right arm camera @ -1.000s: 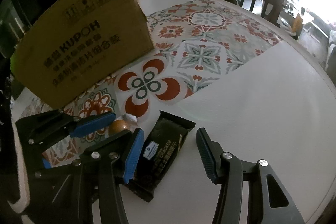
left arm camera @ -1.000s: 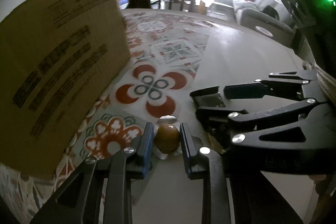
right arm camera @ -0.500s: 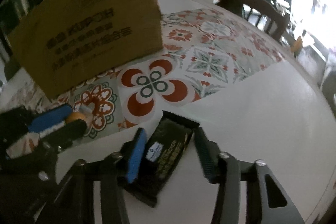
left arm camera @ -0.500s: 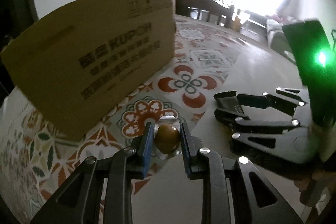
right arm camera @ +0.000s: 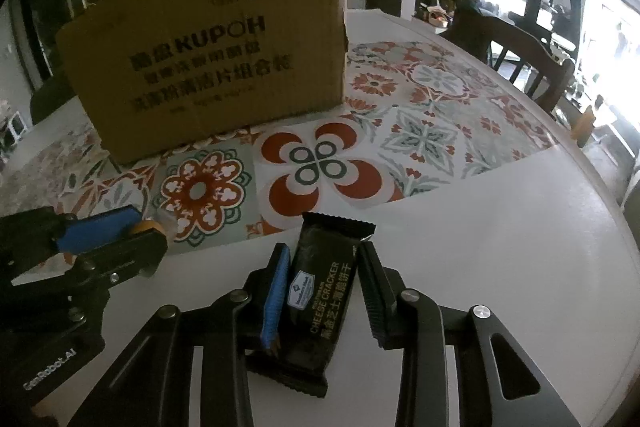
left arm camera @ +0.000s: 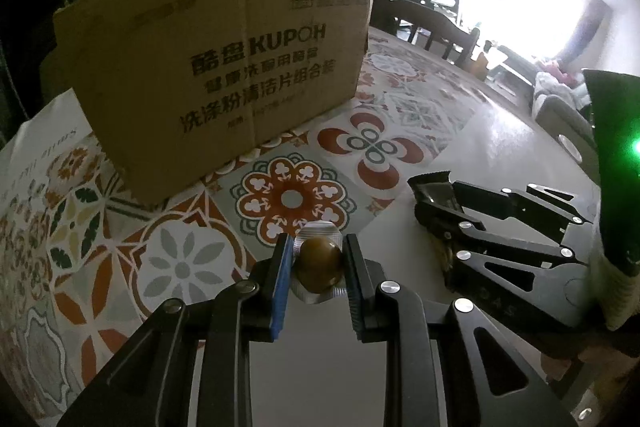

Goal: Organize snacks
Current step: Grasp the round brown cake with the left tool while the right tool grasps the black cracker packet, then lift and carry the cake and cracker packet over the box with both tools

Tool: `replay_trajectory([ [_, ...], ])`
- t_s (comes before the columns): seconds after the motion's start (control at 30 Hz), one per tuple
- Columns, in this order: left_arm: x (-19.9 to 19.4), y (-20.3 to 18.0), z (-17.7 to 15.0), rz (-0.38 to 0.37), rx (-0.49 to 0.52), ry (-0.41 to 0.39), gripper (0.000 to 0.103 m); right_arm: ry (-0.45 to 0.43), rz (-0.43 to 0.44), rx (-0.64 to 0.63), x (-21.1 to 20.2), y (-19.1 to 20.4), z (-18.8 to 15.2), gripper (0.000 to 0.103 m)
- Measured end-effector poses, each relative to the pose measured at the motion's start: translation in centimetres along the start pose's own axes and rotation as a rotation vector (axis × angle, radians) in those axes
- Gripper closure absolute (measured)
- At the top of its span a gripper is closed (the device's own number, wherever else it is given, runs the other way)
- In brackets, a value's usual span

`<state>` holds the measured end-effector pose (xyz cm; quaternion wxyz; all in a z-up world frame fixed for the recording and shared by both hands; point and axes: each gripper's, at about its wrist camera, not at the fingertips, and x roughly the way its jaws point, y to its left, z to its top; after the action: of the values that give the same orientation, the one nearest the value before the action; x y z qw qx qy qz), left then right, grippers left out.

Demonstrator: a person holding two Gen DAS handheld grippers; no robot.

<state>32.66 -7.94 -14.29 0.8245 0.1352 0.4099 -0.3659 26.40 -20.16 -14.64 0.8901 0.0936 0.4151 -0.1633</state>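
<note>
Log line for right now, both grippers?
left gripper: shut on egg snack | right gripper: shut on cracker pack | cardboard box: behind

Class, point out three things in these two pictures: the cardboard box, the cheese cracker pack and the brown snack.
box point(right arm camera: 208, 67), right wrist view, printed front face
cracker pack point(right arm camera: 320, 291), right wrist view, label in the middle
brown snack point(left arm camera: 319, 263), left wrist view, its rounded top

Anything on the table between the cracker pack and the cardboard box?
Nothing: in the right wrist view only bare patterned tablecloth lies between the cracker pack and the box.
</note>
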Motion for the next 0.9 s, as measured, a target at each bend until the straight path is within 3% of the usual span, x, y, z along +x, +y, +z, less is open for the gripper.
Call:
replay_trajectory([
  [0.47,-2.9,-0.5,0.9,0.079,-0.110,-0.055,0.077,-0.075,0.107,0.002,-2.6,-1.0,0.9,0.068],
  [0.9,-7.5,-0.4,3.8,0.154,-0.139,-0.185,0.077,-0.190,0.183,0.013,-6.0,-1.7,3.9,0.068],
])
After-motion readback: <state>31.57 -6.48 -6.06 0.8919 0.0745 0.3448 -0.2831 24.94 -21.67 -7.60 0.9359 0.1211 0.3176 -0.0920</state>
